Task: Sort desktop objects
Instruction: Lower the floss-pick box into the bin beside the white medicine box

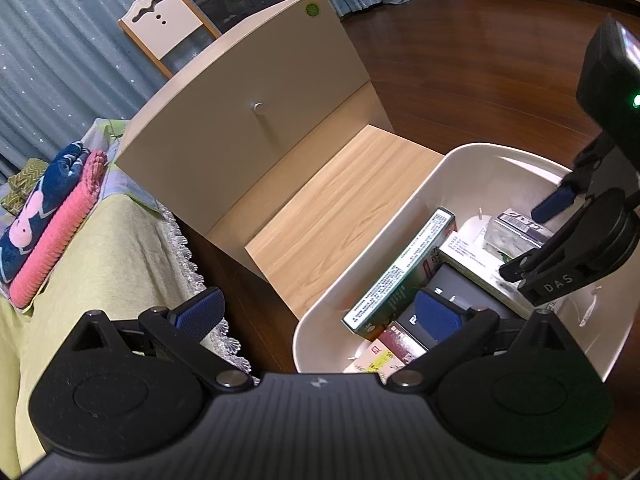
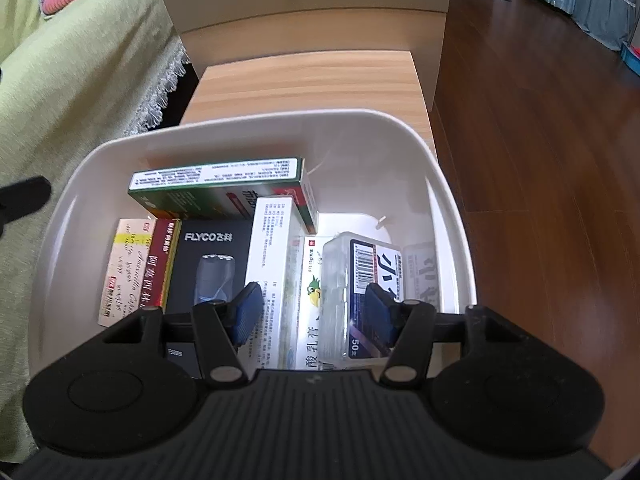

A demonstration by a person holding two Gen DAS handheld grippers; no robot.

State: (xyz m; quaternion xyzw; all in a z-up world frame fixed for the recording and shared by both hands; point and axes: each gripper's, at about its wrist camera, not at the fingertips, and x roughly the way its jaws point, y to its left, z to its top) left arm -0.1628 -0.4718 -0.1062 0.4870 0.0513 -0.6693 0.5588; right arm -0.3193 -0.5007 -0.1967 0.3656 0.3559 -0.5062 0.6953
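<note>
A white bin (image 2: 448, 204) stands on a light wooden tabletop (image 2: 304, 80), filling the middle of the right wrist view, and it holds the sorted things. Inside it, at about eleven o'clock from the bin's centre, a green box (image 2: 216, 184) leans on its long edge against the back wall. Below it, toward nine o'clock, a pink and red packet (image 2: 138, 268) lies flat, touching a black shaver box (image 2: 208, 264) just to its right. A white box (image 2: 272, 256) stands beside the shaver box, and toward four o'clock a clear plastic case (image 2: 360, 288) with a barcode label rests on another white carton with a parrot picture (image 2: 310, 288). The right gripper (image 2: 316, 312) hangs over the bin with its blue pads parted about halfway, one over the shaver box and one over the clear case, pressing on nothing. In the left wrist view the left gripper (image 1: 320, 312) is spread wide and holds nothing; its right pad shows over the bin at four o'clock, its left pad over a green cloth with a lace edge (image 1: 120, 248) at eight o'clock. Folded towels (image 1: 52, 216) lie on that cloth at nine o'clock. A pale cabinet with a knob (image 1: 256, 108) rises behind the tabletop at twelve o'clock, on a dark wood floor (image 1: 480, 72).
</note>
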